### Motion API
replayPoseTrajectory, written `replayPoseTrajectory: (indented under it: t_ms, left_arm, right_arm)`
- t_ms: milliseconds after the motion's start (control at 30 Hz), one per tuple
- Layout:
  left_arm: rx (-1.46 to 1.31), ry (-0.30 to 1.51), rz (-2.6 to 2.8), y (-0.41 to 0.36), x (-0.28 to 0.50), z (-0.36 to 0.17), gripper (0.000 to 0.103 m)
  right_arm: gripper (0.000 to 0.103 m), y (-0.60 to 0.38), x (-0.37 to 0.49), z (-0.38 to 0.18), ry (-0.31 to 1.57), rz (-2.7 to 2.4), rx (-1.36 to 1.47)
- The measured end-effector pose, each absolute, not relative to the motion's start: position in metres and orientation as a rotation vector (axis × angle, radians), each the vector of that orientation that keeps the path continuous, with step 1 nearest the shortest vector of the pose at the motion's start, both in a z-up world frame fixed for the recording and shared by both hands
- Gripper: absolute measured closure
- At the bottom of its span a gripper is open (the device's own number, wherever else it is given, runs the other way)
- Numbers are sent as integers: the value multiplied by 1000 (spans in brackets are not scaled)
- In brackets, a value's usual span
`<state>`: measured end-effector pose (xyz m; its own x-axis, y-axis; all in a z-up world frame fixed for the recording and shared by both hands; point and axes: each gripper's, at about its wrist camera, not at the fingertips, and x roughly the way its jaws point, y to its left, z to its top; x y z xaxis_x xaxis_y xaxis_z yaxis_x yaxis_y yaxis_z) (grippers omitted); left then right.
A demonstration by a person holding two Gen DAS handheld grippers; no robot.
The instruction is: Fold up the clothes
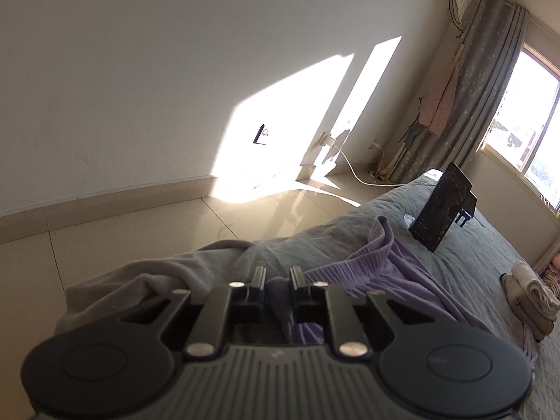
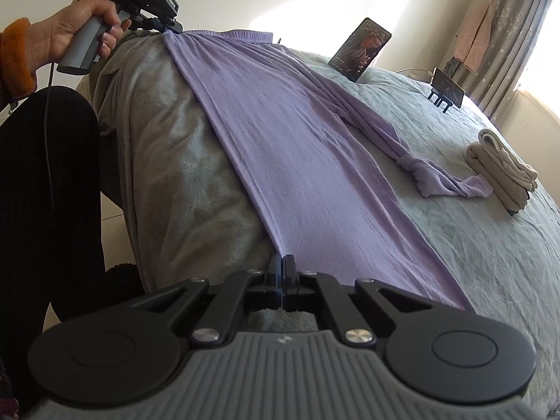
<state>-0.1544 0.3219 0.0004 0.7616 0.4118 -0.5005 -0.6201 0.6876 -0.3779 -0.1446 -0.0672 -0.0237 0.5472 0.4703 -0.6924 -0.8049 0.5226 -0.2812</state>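
While the bed [image 2: 455, 262] carries one cream garment [image 2: 504, 171] already folded into a thick, tidy stack near its far side, the purple garment [image 2: 280, 147] is only at the start of its fold, so I judge most of the work on it is left. The bed is broad, covered in a wrinkled grey-green sheet with a fuzzy grey blanket [image 2: 175, 182] draped over the near edge. The purple garment, thin and soft with fine creases, lies stretched along that edge in a long taut band; its sleeves trail off in a knotted, rumpled bunch toward the cream stack, still unsorted. Two dark phones [image 2: 360, 49] stand propped on the sheet beyond. The right tongs [image 2: 281, 262] are clenched on the near corner of the purple cloth, the fabric fanning out from the pinch. The left tongs [image 1: 276, 274], gripped by a hand [image 2: 84, 31], sit at the far corner with their jaws somewhat apart and purple cloth between them; whether they press on it I cannot tell.
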Motion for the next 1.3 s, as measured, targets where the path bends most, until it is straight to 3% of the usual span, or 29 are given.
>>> replayPoseTrajectory:
  t_ms: [100,133,400,467,500,1200,1300]
  left_arm:
    - [-555,380,595,317,-160,8,63]
    - [-547,373,593,315,-161,11,61]
    - [-437,346,477,283,-164,33,45]
    - [-403,358,416,271,-159,35,42]
    - [-380,371,379,264,-155,36,40]
    - [-124,659,-269,100,-95,-13,39]
    - [-91,670,-344,85,-99,-17,31]
  right_arm:
    - [99,-70,-141,-21,616,816,-589]
    - [90,-72,-140,-19,628,820,-564]
    - [84,-91,-134,-1,651,812,-414]
    - [69,-99,-130,1,642,779,-376]
    - [67,-101,-128,2,638,762,-363]
    - [67,-190,-97,-14,807,467,-108]
    - [67,-206,-99,-14,826,437,-89]
